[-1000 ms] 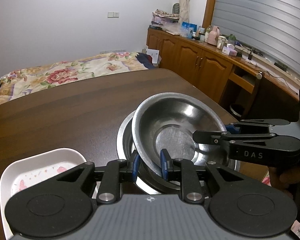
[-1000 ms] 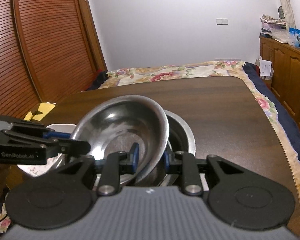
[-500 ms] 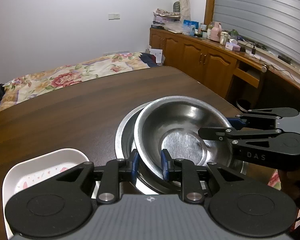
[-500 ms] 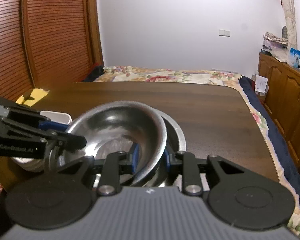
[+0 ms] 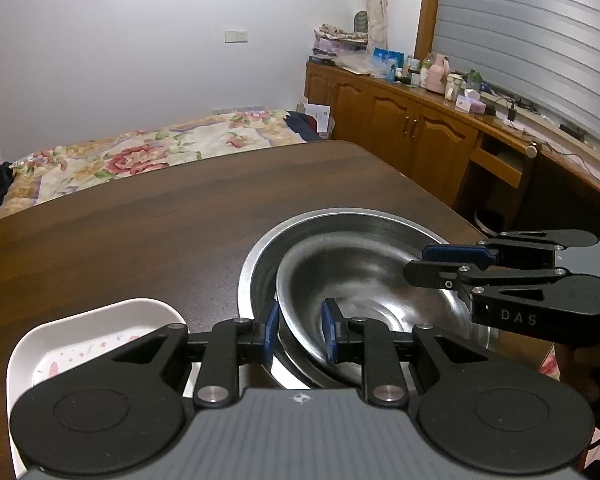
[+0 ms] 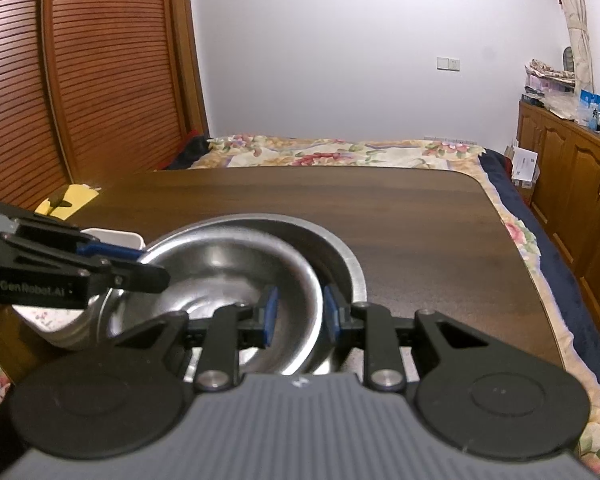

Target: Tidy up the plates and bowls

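A small steel bowl (image 5: 360, 280) (image 6: 220, 272) rests nested inside a larger steel bowl (image 5: 260, 256) (image 6: 340, 256) on the dark wooden table (image 5: 140, 220). My left gripper (image 5: 299, 332) (image 6: 154, 266) is shut on the small bowl's near-left rim, one pad inside and one outside. My right gripper (image 6: 298, 312) (image 5: 416, 262) is shut on the opposite rim in the same way. A white dish with a pink pattern (image 5: 100, 328) (image 6: 116, 238) sits just left of the bowls.
A bed with a floral cover (image 5: 140, 156) lies beyond the table's far edge. Wooden cabinets (image 5: 400, 132) with clutter on top line the right wall. Slatted wooden doors (image 6: 100, 80) stand on the left. A yellow item (image 6: 68, 200) lies near the table's left corner.
The small bowl was raised and tilted above the larger bowl. Both grippers have lowered it, and it now sits level and deeper inside the larger bowl.
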`<state>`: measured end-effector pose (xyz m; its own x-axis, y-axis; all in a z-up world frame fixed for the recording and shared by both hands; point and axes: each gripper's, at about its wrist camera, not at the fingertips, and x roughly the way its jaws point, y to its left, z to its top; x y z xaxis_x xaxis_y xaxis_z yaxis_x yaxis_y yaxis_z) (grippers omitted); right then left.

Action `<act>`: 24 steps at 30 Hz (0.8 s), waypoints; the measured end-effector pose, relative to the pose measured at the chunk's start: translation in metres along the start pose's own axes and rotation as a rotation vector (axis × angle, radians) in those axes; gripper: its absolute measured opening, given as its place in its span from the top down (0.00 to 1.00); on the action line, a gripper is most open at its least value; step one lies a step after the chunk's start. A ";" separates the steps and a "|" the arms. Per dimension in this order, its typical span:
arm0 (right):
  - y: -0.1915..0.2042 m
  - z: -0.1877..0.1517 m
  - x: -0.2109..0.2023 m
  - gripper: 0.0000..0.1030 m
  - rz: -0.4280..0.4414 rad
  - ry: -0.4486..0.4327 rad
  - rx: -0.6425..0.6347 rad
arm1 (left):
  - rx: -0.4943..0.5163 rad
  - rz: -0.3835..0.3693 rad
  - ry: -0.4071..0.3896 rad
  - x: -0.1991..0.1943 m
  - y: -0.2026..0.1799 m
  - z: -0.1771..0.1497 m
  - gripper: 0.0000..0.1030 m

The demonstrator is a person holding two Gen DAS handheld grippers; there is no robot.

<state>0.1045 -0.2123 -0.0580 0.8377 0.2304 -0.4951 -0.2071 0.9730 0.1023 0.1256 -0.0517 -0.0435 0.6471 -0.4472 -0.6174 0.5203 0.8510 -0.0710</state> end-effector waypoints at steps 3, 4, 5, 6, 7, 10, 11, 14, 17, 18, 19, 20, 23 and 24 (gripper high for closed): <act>-0.001 0.000 -0.001 0.73 0.002 -0.005 0.010 | -0.003 0.004 -0.008 -0.002 0.000 0.000 0.75; -0.002 0.000 -0.001 0.73 0.002 -0.009 0.014 | -0.006 0.004 -0.013 -0.002 0.000 0.000 0.75; -0.003 0.000 -0.002 0.73 0.002 -0.014 0.019 | -0.009 0.005 -0.018 -0.004 0.001 0.001 0.75; -0.003 0.000 -0.003 0.73 0.005 -0.017 0.024 | -0.012 0.005 -0.023 -0.005 0.001 0.001 0.75; -0.003 0.001 -0.004 0.73 0.008 -0.019 0.029 | -0.014 0.006 -0.027 -0.005 0.002 0.002 0.75; -0.003 0.003 -0.008 0.73 0.012 -0.035 0.038 | -0.017 0.014 -0.046 -0.010 0.003 0.003 0.72; -0.003 0.004 -0.010 0.73 0.012 -0.041 0.039 | -0.016 0.020 -0.055 -0.012 0.004 0.003 0.70; -0.003 0.006 -0.014 0.72 0.013 -0.062 0.046 | -0.020 0.030 -0.078 -0.017 0.002 0.004 0.63; -0.004 0.008 -0.018 0.66 0.013 -0.081 0.051 | -0.035 0.035 -0.100 -0.020 0.003 0.002 0.50; -0.004 0.008 -0.019 0.60 0.010 -0.088 0.051 | -0.039 0.038 -0.108 -0.020 0.003 0.001 0.46; -0.003 0.008 -0.020 0.57 0.004 -0.096 0.049 | -0.043 0.041 -0.114 -0.021 0.003 0.000 0.40; -0.003 0.007 -0.021 0.51 -0.002 -0.101 0.049 | -0.048 0.046 -0.119 -0.022 0.002 -0.001 0.34; -0.001 0.004 -0.023 0.35 -0.010 -0.117 0.027 | -0.066 0.075 -0.133 -0.025 0.001 -0.006 0.22; -0.001 0.003 -0.024 0.26 -0.011 -0.125 0.014 | -0.071 0.086 -0.140 -0.027 0.001 -0.008 0.20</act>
<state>0.0859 -0.2185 -0.0438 0.8965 0.2194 -0.3848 -0.1915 0.9753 0.1099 0.1047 -0.0366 -0.0330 0.7612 -0.4019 -0.5090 0.4225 0.9027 -0.0808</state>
